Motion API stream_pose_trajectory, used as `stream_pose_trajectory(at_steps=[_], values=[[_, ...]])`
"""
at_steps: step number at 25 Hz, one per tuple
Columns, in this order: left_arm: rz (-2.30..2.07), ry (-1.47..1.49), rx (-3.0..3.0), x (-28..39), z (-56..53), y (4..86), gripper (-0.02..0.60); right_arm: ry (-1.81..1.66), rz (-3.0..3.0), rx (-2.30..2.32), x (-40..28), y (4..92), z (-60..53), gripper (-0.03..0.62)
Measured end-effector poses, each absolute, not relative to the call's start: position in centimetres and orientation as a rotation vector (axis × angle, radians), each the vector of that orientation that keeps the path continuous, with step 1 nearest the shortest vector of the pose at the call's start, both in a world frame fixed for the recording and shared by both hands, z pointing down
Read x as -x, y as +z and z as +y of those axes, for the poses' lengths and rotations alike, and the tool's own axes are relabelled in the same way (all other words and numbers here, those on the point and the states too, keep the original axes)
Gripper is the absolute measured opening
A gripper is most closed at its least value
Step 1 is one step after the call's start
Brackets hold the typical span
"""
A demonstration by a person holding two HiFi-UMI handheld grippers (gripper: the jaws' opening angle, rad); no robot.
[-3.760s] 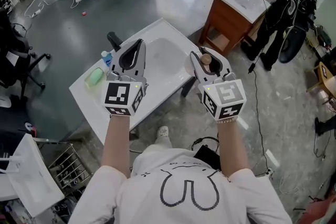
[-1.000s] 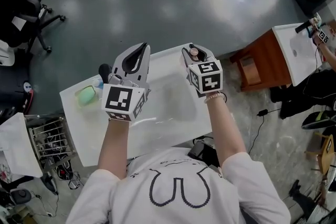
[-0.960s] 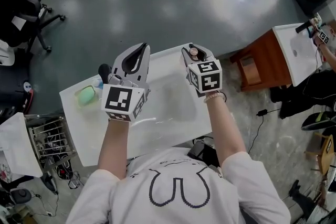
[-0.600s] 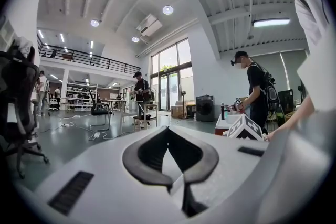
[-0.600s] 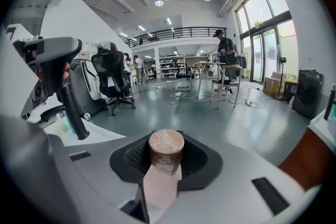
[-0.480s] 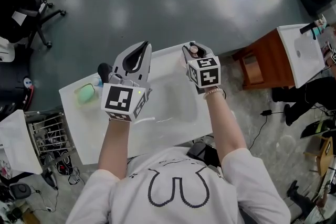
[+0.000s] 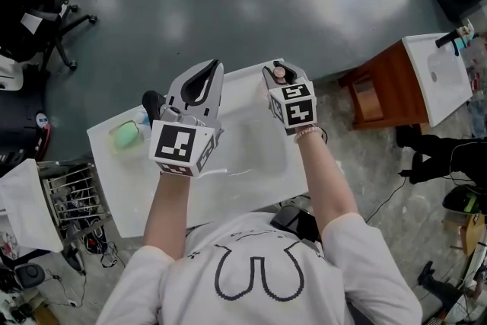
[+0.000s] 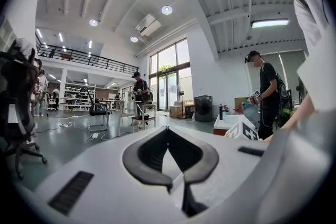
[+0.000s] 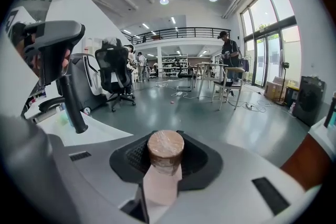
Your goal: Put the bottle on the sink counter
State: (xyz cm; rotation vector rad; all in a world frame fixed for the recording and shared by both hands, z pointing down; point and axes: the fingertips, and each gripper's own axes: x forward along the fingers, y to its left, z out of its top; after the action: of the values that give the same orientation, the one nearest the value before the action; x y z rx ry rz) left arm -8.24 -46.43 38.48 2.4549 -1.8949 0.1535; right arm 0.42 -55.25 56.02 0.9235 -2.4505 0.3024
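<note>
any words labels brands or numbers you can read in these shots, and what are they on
None can be read in any view.
Left marker cube: black and white square pattern only, no letters.
Right marker cube: the same kind of pattern, no letters.
Bottle: pink body, brown cap, no label showing.
Shirt: a line drawing, no words.

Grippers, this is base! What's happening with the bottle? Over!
Left gripper shut, empty. Right gripper shut on bottle, over far right corner of sink counter. Black faucet off to the left, not in the way.
</note>
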Motion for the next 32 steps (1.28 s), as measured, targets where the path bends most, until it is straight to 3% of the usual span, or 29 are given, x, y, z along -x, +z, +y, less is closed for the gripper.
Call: stream_pose_trajectory(at_steps=[8,11,13,32], values=[[-1.883,0.169,-2.467,7.4,-46.0,38.4,0.009,0.289,-2.449,-0.978,-0.9,56.2,-55.5,0.131],[-1.879,0.168,-2.477,7.1,-45.6,38.1,0.009,0.310,-2.480,-1.025,-1.3,55.1,-55.3,0.248],[-1.876,0.161,-2.484,6.9,-45.3,37.8,0.009,0.304,-2.497,-1.048,-1.6,54.2,-55.0,0.276],[-1.774,0.062,-2.635,4.8,-39.6,34.1,0.009,0.260,-2.498,-1.177,-5.5,48.4,-47.4,0.277]])
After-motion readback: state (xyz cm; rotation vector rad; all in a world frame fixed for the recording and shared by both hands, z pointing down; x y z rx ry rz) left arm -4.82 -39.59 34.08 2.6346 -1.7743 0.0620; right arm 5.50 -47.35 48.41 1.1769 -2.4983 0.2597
